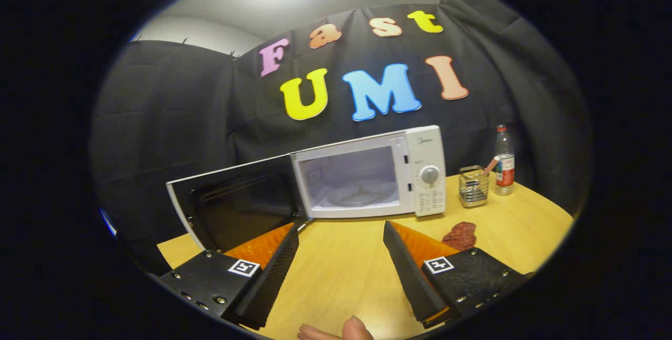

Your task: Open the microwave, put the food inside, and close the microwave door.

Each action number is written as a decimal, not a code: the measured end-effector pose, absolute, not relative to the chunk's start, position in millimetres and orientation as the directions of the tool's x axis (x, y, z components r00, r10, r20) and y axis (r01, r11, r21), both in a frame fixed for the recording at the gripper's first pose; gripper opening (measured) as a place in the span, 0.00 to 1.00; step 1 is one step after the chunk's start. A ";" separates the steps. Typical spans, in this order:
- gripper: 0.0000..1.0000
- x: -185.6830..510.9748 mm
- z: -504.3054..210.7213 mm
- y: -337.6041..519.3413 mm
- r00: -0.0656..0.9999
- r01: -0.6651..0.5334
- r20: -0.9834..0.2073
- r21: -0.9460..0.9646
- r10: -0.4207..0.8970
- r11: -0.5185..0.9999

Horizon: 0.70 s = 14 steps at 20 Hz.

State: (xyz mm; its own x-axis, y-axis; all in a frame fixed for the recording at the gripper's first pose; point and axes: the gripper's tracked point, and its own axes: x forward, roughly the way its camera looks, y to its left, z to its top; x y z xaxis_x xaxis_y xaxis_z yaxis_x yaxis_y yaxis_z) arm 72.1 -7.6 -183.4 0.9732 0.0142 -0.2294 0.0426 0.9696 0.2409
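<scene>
Ahead, beyond the fingers, the white microwave [367, 174] is seen with its door [231, 203] swung wide open. The food [460, 235], a reddish-brown piece, is left on the wooden table [341, 272] beside one finger. The gripper [341, 237] is held apart, nothing clamped. A wire holder [473, 187] and water bottle [504, 160] stand beyond the food.

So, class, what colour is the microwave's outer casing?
White, seen best in the gripper view: the microwave has its door open, beyond the open gripper.

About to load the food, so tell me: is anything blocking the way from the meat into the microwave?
Nothing visible. The door is swung open, the turntable is bare, and only bare table lies between the meat and the microwave. The gripper has its jaws open, holding nothing.
</scene>
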 end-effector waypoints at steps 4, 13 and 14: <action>0.98 77.1 -200.2 -66.2 0.961 0.133 -0.267 0.244 -0.065 0.961; 0.97 87.3 -273.6 -126.0 0.905 0.225 -0.424 0.421 -0.029 0.879; 0.96 90.8 -281.8 -121.4 0.901 0.216 -0.433 0.474 0.012 0.854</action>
